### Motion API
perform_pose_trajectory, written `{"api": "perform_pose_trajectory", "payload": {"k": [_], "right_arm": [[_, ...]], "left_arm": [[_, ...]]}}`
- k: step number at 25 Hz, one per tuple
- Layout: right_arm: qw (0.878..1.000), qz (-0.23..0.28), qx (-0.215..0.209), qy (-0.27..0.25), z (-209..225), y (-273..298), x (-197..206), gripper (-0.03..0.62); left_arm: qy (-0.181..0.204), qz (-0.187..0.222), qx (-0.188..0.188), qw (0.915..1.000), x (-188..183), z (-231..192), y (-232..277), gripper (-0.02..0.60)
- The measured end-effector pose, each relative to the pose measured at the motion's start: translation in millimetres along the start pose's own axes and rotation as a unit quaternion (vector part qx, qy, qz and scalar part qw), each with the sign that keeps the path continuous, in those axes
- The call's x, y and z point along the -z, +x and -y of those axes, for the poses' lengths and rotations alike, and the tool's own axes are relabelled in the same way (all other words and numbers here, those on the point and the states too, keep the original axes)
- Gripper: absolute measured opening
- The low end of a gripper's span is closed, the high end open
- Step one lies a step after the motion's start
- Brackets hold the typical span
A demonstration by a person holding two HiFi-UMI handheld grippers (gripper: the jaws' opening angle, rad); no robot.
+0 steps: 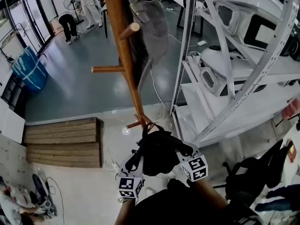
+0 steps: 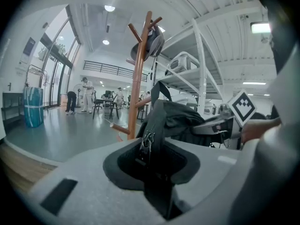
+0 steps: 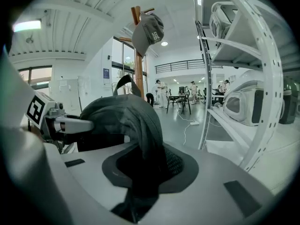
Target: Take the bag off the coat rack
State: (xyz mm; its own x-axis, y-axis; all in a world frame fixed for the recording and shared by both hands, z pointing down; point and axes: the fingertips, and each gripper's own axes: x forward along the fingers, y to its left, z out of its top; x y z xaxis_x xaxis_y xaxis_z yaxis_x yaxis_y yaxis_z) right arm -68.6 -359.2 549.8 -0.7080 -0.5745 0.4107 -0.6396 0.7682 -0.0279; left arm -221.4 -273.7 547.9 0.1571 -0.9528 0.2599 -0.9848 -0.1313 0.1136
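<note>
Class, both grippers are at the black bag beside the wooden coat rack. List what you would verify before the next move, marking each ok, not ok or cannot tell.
1. Jaws of left gripper clamped on black fabric bag: ok.
2. Jaws of right gripper clamped on bag: ok.
3. Bag's strap free of the wooden coat rack pegs: ok.
4. Grey cap hanging on rack: ok.
5. Bag's zip closed: cannot tell.

Left gripper [image 1: 136,159]: jaws clamped on bag [image 1: 159,150], angled slightly down | Right gripper [image 1: 182,150]: near it, clamped on same bag
</note>
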Motion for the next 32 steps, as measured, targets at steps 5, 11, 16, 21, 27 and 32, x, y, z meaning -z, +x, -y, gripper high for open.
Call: {"api": "perform_pose_trajectory", "payload": {"k": [5,11,16,21,27,32], "right_arm": [[1.000,-0.005,0.020,0.004,-22,-33,12,0.081],[0.999,-0.011,0.050,0.019,-55,-71,32,0.081],[0.997,-0.020,0.064,0.036,-82,-102,48,0.081],[0.997,-0.026,0.060,0.042,-98,-124,65,0.081],[0.998,-0.020,0.048,0.044,-114,-149,81,0.081],[0.998,-0.007,0.038,0.045,-113,-179,93,0.080]], "left_arm": [[0.003,0.002,0.027,0.9996,6,13,-28,0.094],[0.005,0.002,0.063,0.9980,19,27,-66,0.094],[0.011,-0.004,0.087,0.9961,27,39,-98,0.094],[0.003,-0.009,0.084,0.9964,41,52,-124,0.094],[0.006,-0.015,0.081,0.9966,56,69,-154,0.094],[0.019,-0.016,0.077,0.9967,60,98,-171,0.094]]}}
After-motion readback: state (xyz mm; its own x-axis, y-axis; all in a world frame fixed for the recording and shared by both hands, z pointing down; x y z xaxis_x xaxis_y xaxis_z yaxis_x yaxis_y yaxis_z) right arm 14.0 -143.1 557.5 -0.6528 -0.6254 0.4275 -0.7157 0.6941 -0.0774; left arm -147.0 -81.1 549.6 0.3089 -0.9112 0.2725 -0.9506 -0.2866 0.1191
